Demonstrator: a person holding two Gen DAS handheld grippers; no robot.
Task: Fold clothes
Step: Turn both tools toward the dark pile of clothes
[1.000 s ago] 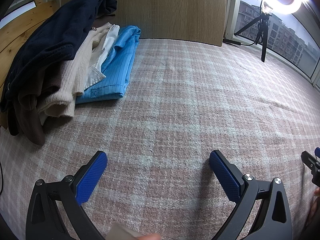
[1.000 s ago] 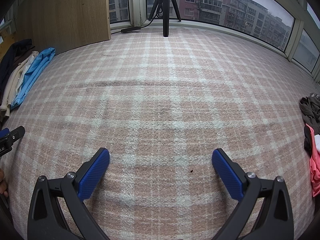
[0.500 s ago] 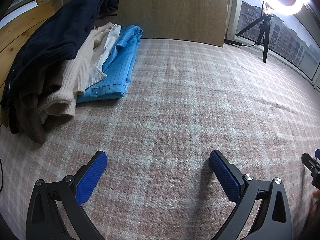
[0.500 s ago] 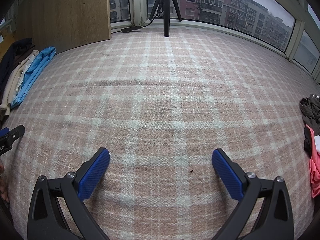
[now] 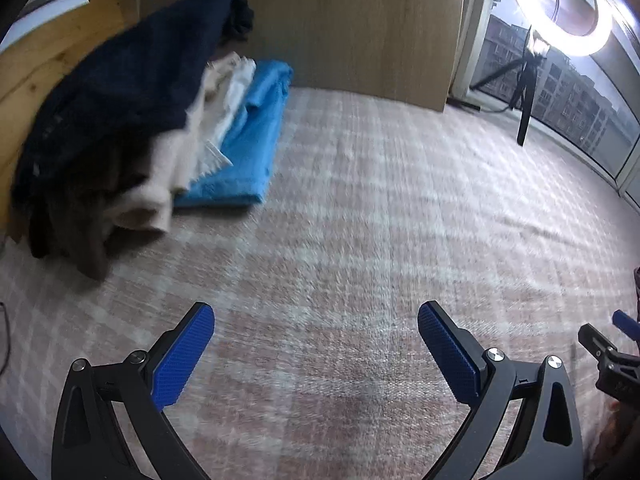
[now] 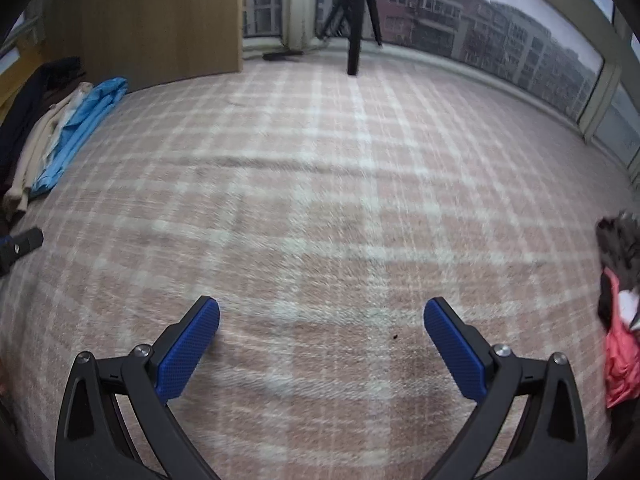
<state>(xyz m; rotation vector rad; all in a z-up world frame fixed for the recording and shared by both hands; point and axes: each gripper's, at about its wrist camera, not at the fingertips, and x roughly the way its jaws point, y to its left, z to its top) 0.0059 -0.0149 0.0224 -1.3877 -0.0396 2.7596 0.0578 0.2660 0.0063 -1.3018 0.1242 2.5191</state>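
Observation:
A stack of folded clothes [image 5: 132, 120] lies at the far left of the pink plaid cover [image 5: 380, 220]: a navy garment on top, beige and white pieces, a blue shirt [image 5: 252, 156] at the bottom. The same stack [image 6: 60, 132] shows at the left edge of the right wrist view. A loose heap of grey and coral-pink clothes [image 6: 620, 320] lies at the right edge there. My left gripper [image 5: 316, 344] is open over bare cover, nothing between its blue pads. My right gripper [image 6: 322, 340] is also open and holds nothing.
A wooden panel [image 5: 340, 20] stands behind the folded stack. A black tripod [image 6: 354, 12] stands by the windows, with a lit ring light [image 5: 560, 4] above it. The cover between the two piles of clothes is bare.
Both views are now blurred by motion. The left gripper has shifted slightly toward the stack; the right gripper has swung a little right, bringing the coral and grey heap closer. Both stay open.

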